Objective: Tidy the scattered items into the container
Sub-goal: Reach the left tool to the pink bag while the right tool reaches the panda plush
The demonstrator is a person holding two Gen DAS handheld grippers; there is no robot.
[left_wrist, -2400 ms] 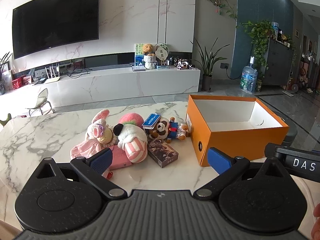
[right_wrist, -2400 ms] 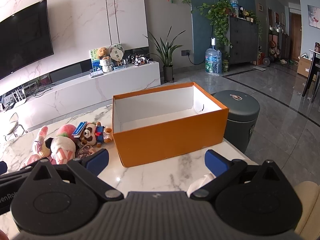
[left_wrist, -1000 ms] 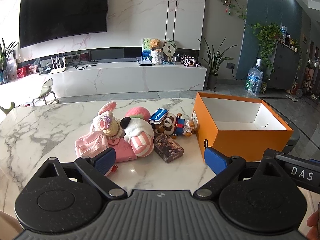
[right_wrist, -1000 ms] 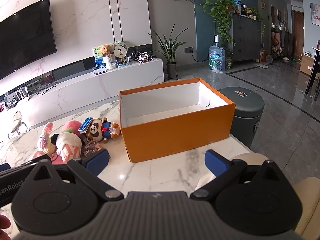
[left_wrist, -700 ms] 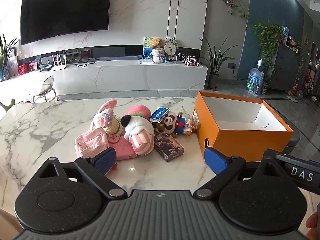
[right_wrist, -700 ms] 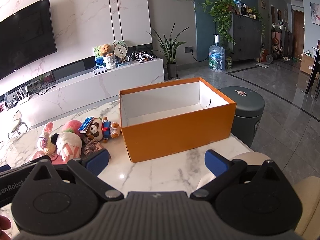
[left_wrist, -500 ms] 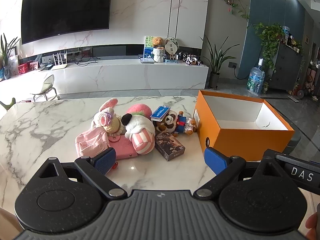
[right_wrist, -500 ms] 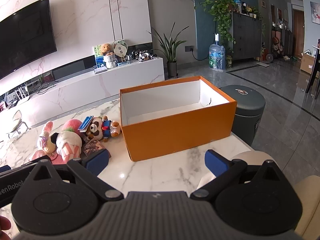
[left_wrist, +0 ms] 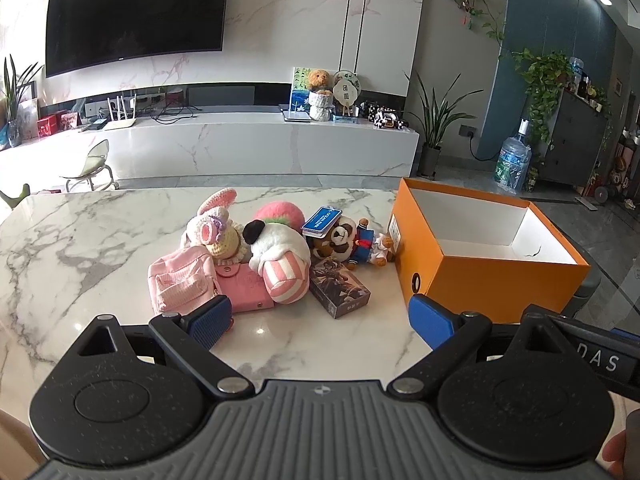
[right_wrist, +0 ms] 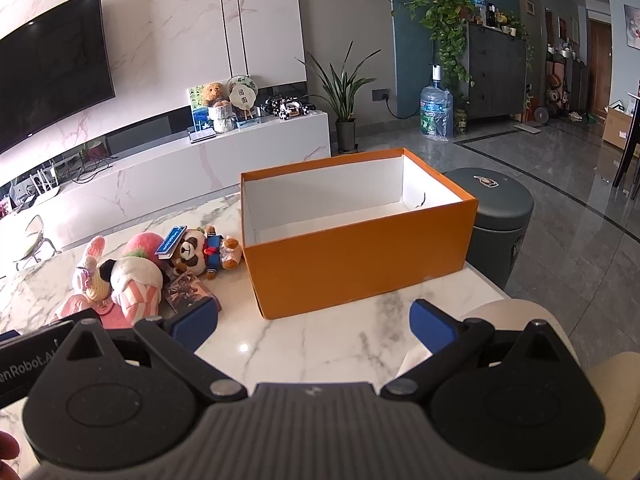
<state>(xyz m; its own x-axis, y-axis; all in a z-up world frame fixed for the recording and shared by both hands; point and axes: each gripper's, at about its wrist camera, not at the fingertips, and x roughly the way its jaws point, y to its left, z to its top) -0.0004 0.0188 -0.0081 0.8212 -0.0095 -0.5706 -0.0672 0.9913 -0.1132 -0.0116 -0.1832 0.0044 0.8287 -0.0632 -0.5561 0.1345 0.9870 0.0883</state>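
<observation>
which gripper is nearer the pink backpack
Left. The left gripper hangs open just short of the toy pile, one finger right beside the pink backpack. The right gripper sits open in front of the orange box, with the backpack off to its left.

Toy pile (left_wrist: 276, 256) beside orange box (left_wrist: 492, 276)

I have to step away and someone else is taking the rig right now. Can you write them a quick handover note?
Left gripper: open, empty, facing the toy pile.
Right gripper: open, empty, facing the orange box.
The box is empty.
Still on the marble table: pink backpack, bunny, striped plush, panda, blue card, dark card box.
Done: nothing.
Left: everything.
</observation>
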